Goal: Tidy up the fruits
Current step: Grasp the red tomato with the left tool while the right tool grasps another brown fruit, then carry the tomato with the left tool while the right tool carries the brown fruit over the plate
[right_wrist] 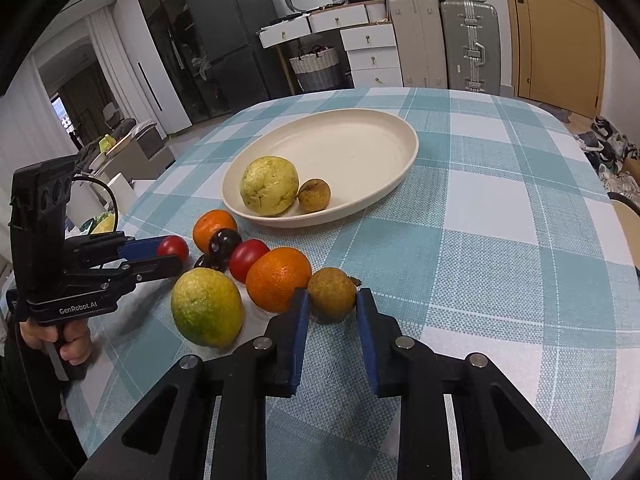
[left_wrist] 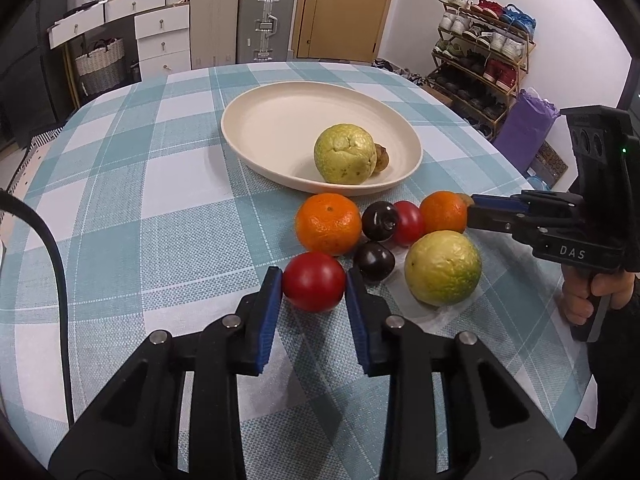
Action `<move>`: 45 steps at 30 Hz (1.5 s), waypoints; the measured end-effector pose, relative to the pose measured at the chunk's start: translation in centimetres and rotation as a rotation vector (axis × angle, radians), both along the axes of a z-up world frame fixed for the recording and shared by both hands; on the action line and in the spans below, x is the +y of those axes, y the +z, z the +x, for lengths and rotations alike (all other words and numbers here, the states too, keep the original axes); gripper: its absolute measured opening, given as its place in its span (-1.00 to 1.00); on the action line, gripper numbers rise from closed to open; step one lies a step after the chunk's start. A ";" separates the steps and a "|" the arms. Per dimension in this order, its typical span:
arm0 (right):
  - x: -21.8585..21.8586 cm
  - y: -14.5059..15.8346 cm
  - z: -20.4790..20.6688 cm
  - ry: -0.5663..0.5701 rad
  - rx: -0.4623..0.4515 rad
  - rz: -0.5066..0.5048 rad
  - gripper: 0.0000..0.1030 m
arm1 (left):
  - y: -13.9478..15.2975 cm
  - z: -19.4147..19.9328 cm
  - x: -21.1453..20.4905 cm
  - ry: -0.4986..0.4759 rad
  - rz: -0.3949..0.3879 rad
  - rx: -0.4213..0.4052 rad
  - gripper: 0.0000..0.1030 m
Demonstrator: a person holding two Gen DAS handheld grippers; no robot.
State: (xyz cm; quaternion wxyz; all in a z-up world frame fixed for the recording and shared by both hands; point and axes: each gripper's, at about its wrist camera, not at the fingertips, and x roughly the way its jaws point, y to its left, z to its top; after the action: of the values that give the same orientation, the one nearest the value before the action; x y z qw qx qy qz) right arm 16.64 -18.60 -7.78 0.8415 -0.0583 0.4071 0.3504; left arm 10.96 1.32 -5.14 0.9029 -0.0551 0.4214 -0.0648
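Right now the left gripper [left_wrist: 314, 280] squeezes a red tomato [left_wrist: 314, 281] between its blue pads, and the right gripper [right_wrist: 332, 300] squeezes a small brown fruit [right_wrist: 331, 294]; both fruits seem to sit on the checked tablecloth [left_wrist: 160, 200]. Around them lie two oranges [left_wrist: 329, 223], dark plums [left_wrist: 379, 221] and a green-yellow guava [left_wrist: 443, 267]. I think this is the picking-up step, so next both fruits need lifting to the cream plate [left_wrist: 256, 120], where another guava [left_wrist: 346, 154] waits.
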 end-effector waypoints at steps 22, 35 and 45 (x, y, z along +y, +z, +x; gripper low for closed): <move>-0.5 0.1 1.0 0.071 0.034 -0.008 -0.25 | -0.3 0.0 0.0 0.002 -0.004 0.010 -0.44; -1.0 0.1 -0.7 0.082 0.013 0.023 -0.46 | 0.3 -0.3 0.2 0.007 -0.015 -0.011 -0.44; -1.3 3.1 -1.4 0.003 -0.078 0.093 -0.46 | 2.7 -0.3 0.8 0.019 -0.020 -0.089 -0.44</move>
State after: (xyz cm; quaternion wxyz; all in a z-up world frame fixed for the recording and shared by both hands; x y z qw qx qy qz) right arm 15.28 -19.87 -4.69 0.8581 -0.0332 0.3570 0.3675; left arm 10.61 2.08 -2.42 0.9207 -0.0651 0.3796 -0.0629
